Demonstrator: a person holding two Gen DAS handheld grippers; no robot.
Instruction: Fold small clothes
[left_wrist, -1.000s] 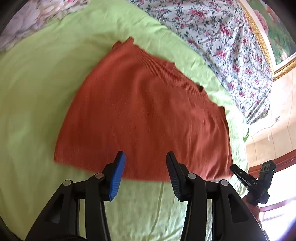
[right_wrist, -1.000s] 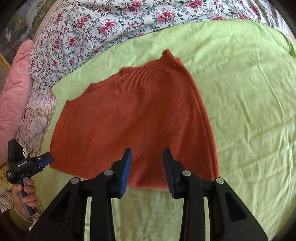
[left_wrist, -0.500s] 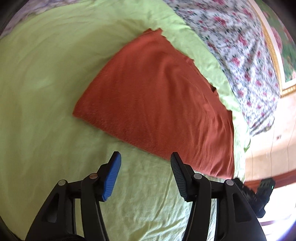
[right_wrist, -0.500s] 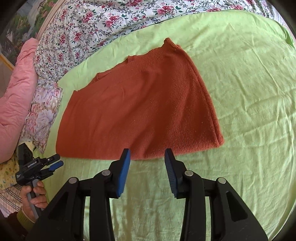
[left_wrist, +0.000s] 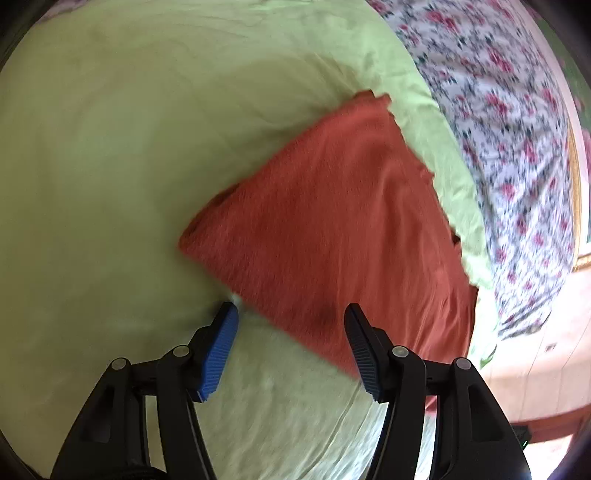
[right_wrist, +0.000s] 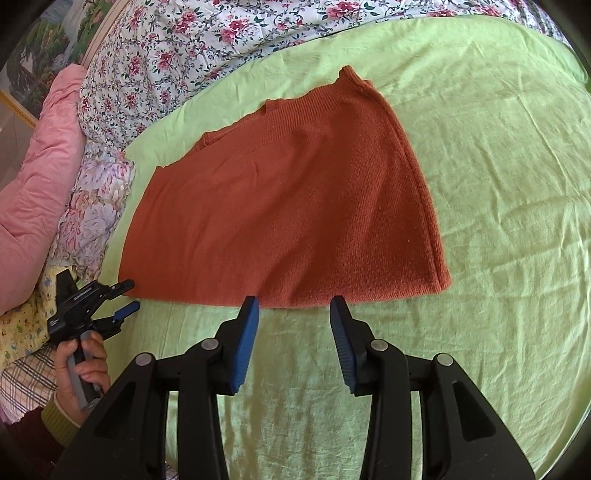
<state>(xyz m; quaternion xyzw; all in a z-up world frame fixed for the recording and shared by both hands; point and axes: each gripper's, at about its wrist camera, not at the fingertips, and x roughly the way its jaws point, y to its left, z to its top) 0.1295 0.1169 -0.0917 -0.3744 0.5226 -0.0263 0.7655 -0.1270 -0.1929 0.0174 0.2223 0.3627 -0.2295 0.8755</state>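
A rust-orange knitted garment (right_wrist: 288, 206) lies folded flat on the light green sheet (right_wrist: 498, 184), its ribbed band at the far side. My right gripper (right_wrist: 293, 306) stands open just short of the near hem, nothing between its fingers. In the left wrist view the garment (left_wrist: 332, 221) runs diagonally, one corner pointing left. My left gripper (left_wrist: 290, 314) hovers over its near edge, jaws opening; the cloth's edge lies below the gap and the pads do not press on it. The left gripper (right_wrist: 129, 294) also shows in the right wrist view, at the garment's left corner, held by a hand (right_wrist: 81, 362).
A floral quilt (right_wrist: 184, 44) covers the bed beyond the sheet. A pink duvet (right_wrist: 37, 166) and a flowered pillow (right_wrist: 92, 206) lie at the left. The bed's edge and pale floor (left_wrist: 546, 350) show at the right of the left wrist view.
My left gripper rolled and sank toward the garment's edge while its jaws widened. The garment's near hem, earlier between my right fingers, now lies flat just beyond them.
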